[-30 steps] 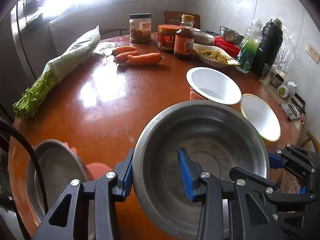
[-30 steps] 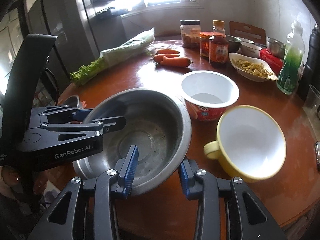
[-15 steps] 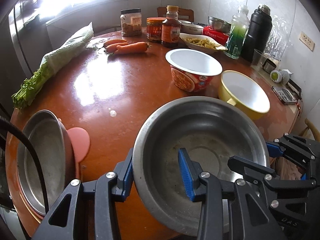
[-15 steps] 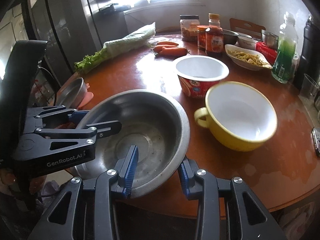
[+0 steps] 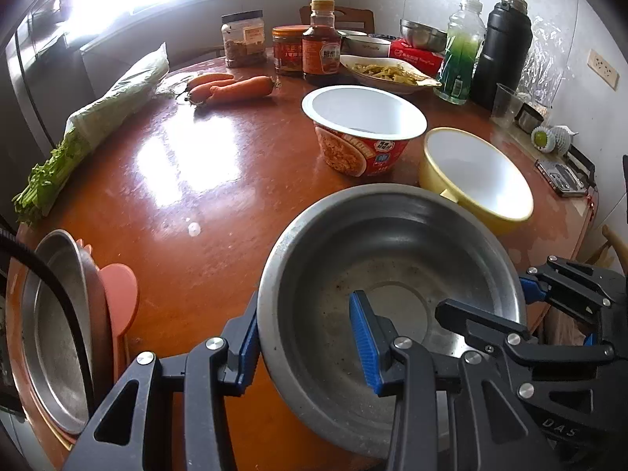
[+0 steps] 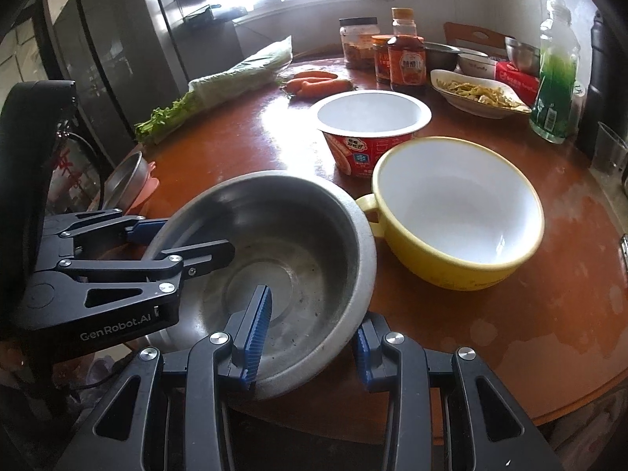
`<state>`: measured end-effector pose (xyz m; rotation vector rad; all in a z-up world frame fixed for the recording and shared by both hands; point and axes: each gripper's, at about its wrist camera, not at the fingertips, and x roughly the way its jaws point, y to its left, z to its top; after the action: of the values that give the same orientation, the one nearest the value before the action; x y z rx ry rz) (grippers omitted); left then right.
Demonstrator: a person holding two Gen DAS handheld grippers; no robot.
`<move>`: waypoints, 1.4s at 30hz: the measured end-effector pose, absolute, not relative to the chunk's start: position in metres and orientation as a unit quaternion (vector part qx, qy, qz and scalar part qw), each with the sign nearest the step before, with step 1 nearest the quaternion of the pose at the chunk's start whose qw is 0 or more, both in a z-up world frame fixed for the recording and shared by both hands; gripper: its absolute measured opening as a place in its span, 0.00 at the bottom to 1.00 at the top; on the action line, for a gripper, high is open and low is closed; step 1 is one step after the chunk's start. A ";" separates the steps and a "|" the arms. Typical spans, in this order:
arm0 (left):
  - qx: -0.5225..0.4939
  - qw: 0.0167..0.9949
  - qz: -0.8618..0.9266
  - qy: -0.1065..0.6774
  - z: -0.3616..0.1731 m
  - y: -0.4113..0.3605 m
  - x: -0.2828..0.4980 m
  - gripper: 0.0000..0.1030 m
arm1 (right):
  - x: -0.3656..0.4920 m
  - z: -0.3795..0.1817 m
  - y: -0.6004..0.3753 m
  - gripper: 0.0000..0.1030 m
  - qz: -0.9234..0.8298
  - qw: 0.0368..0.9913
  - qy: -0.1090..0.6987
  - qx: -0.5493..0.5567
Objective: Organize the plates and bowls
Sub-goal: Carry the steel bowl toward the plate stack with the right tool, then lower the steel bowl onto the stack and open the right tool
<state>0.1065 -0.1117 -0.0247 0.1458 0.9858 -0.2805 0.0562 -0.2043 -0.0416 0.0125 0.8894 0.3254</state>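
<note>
Round and red-brown, the table [image 5: 188, 180] now sits lower under the steel bowl [image 5: 392, 259], which has drifted back toward the near edge. Both the left gripper [image 5: 306, 337] and the right gripper [image 6: 310, 333] stay clamped on its rim, beside the yellow bowl [image 6: 459, 212].

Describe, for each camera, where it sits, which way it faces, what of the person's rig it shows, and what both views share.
Left wrist: on the left gripper, looking across the table toward the far wall; the right gripper shows at lower right.
Right wrist: on the right gripper, looking across the table toward the window; the left gripper shows at left.
Shared: the steel bowl both grippers clamp by its rim, the yellow bowl, noodle cup and carrots.
</note>
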 end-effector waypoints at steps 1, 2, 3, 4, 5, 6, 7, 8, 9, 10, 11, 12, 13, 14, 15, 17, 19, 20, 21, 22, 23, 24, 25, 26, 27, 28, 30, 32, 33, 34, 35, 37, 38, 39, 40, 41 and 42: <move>0.069 0.869 -0.136 0.471 -0.025 -0.113 0.108 0.41 | 0.057 -0.042 -0.205 0.38 0.156 0.890 0.428 0.006; 0.069 0.869 -0.136 0.472 -0.025 -0.115 0.110 0.41 | 0.059 -0.042 -0.207 0.38 0.156 0.890 0.428 0.008; 0.070 0.868 -0.135 0.472 -0.025 -0.116 0.111 0.41 | 0.060 -0.042 -0.208 0.38 0.155 0.890 0.428 0.008; 0.071 0.868 -0.135 0.472 -0.025 -0.117 0.113 0.41 | 0.062 -0.042 -0.209 0.38 0.154 0.891 0.428 0.008; 0.071 0.868 -0.135 0.473 -0.026 -0.117 0.114 0.41 | 0.064 -0.041 -0.210 0.38 0.154 0.891 0.428 0.008; 0.072 0.868 -0.134 0.473 -0.026 -0.118 0.115 0.41 | 0.065 -0.041 -0.211 0.38 0.153 0.891 0.428 0.008; 0.072 0.867 -0.133 0.474 -0.026 -0.118 0.115 0.41 | 0.067 -0.041 -0.211 0.38 0.152 0.891 0.427 0.005; 0.072 0.867 -0.133 0.475 -0.026 -0.118 0.116 0.41 | 0.068 -0.040 -0.211 0.38 0.152 0.891 0.427 0.004; 0.072 0.866 -0.134 0.477 -0.027 -0.118 0.117 0.41 | 0.069 -0.040 -0.211 0.38 0.152 0.891 0.428 0.003; 0.072 0.865 -0.134 0.477 -0.027 -0.118 0.118 0.41 | 0.070 -0.040 -0.211 0.38 0.153 0.891 0.427 0.001; 0.071 0.865 -0.134 0.479 -0.028 -0.117 0.118 0.41 | 0.071 -0.040 -0.211 0.38 0.154 0.891 0.428 0.002; 0.071 0.864 -0.133 0.480 -0.028 -0.117 0.119 0.41 | 0.072 -0.040 -0.210 0.38 0.154 0.890 0.428 0.003; 0.073 0.864 -0.132 0.480 -0.029 -0.116 0.119 0.41 | 0.072 -0.040 -0.209 0.38 0.154 0.890 0.428 0.001; 0.074 0.864 -0.130 0.480 -0.029 -0.115 0.119 0.41 | 0.073 -0.040 -0.208 0.38 0.154 0.891 0.427 -0.002; 0.073 0.864 -0.131 0.481 -0.029 -0.114 0.118 0.41 | 0.073 -0.039 -0.206 0.38 0.155 0.891 0.427 -0.003; 0.071 0.864 -0.130 0.481 -0.029 -0.111 0.118 0.41 | 0.073 -0.039 -0.204 0.38 0.157 0.891 0.427 -0.006; 0.070 0.864 -0.130 0.481 -0.029 -0.108 0.117 0.41 | 0.073 -0.040 -0.201 0.38 0.159 0.890 0.427 -0.008; 0.068 0.864 -0.129 0.481 -0.028 -0.107 0.117 0.41 | 0.073 -0.040 -0.200 0.38 0.159 0.890 0.427 -0.009; 0.066 0.864 -0.129 0.482 -0.028 -0.106 0.116 0.41 | 0.073 -0.040 -0.199 0.38 0.160 0.890 0.427 -0.009; 0.064 0.864 -0.129 0.482 -0.028 -0.104 0.116 0.41 | 0.072 -0.040 -0.199 0.38 0.160 0.890 0.427 -0.009; 0.061 0.865 -0.129 0.481 -0.027 -0.103 0.116 0.42 | 0.072 -0.040 -0.198 0.38 0.161 0.890 0.427 -0.009; 0.059 0.865 -0.130 0.482 -0.027 -0.101 0.116 0.42 | 0.072 -0.040 -0.197 0.38 0.161 0.889 0.428 -0.009; 0.058 0.865 -0.130 0.482 -0.027 -0.100 0.116 0.42 | 0.073 -0.040 -0.197 0.38 0.161 0.889 0.428 -0.008; 0.057 0.865 -0.129 0.481 -0.027 -0.099 0.115 0.42 | 0.073 -0.040 -0.197 0.38 0.161 0.889 0.428 -0.008; 0.057 0.865 -0.129 0.481 -0.026 -0.099 0.115 0.42 | 0.073 -0.040 -0.196 0.39 0.161 0.889 0.428 -0.007; 0.058 0.865 -0.128 0.481 -0.026 -0.098 0.115 0.42 | 0.074 -0.040 -0.195 0.39 0.162 0.889 0.428 -0.006; 0.057 0.865 -0.125 0.482 -0.026 -0.096 0.114 0.42 | 0.074 -0.040 -0.194 0.39 0.163 0.889 0.428 -0.007; 0.057 0.865 -0.122 0.483 -0.026 -0.094 0.115 0.42 | 0.074 -0.040 -0.190 0.39 0.165 0.888 0.430 -0.010; 0.057 0.866 -0.121 0.482 -0.025 -0.093 0.115 0.42 | 0.074 -0.041 -0.189 0.39 0.166 0.887 0.430 -0.011; 0.057 0.866 -0.121 0.481 -0.025 -0.092 0.115 0.42 | 0.074 -0.041 -0.188 0.39 0.166 0.887 0.430 -0.010; 0.055 0.867 -0.122 0.481 -0.024 -0.091 0.114 0.42 | 0.074 -0.041 -0.187 0.39 0.167 0.887 0.430 -0.008; 0.055 0.870 -0.124 0.475 -0.021 -0.091 0.113 0.43 | 0.073 -0.040 -0.188 0.39 0.166 0.888 0.429 -0.005; 0.055 0.871 -0.124 0.472 -0.020 -0.091 0.113 0.44 | 0.073 -0.040 -0.188 0.40 0.165 0.888 0.429 -0.005; 0.053 0.872 -0.125 0.470 -0.019 -0.090 0.112 0.45 | 0.073 -0.039 -0.189 0.41 0.163 0.889 0.429 -0.003; 0.052 0.873 -0.128 0.468 -0.018 -0.090 0.112 0.46 | 0.074 -0.039 -0.190 0.41 0.161 0.889 0.428 0.000; 0.050 0.873 -0.127 0.468 -0.017 -0.089 0.112 0.48 | 0.074 -0.038 -0.192 0.41 0.159 0.889 0.428 0.004; 0.050 0.874 -0.126 0.467 -0.017 -0.089 0.112 0.48 | 0.073 -0.037 -0.193 0.41 0.159 0.890 0.427 0.005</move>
<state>0.1125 -0.0889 -0.0172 0.1045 0.9763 -0.2630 0.0734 -0.1929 -0.0374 0.0110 0.8877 0.3296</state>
